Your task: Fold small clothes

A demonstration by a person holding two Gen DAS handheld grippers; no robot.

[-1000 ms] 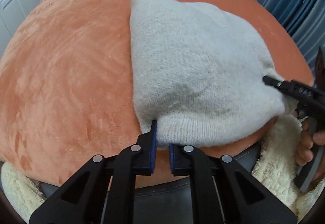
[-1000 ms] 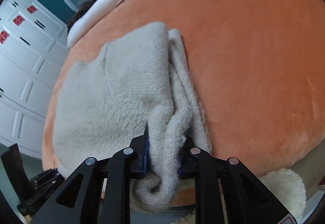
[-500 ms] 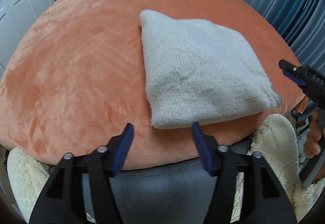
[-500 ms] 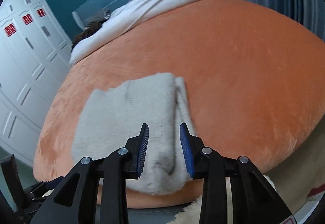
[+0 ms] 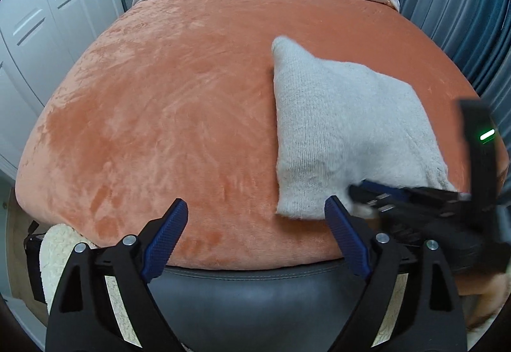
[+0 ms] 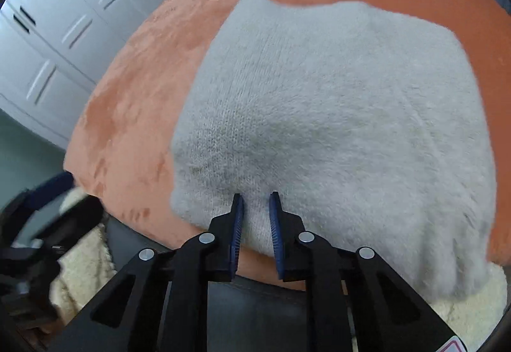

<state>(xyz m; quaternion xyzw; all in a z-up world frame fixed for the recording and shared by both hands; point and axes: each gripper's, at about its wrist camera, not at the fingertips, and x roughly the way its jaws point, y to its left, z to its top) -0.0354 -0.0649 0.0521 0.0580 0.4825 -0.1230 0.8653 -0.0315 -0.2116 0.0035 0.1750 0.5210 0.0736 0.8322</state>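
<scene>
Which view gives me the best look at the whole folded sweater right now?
The left wrist view: the folded sweater shows nearly whole on the orange blanket, only its near right corner hidden. The right wrist view shows it close and blurred, its right side poorly seen.

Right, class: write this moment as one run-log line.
task: fold small clothes | sweater: folded on orange blanket | left claw: opening, empty | right claw: closing at sweater's near edge

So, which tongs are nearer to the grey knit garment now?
Right. The right tongs are closing at the near hem of the grey knit garment; the left tongs, opening, stand off beside it.
</scene>
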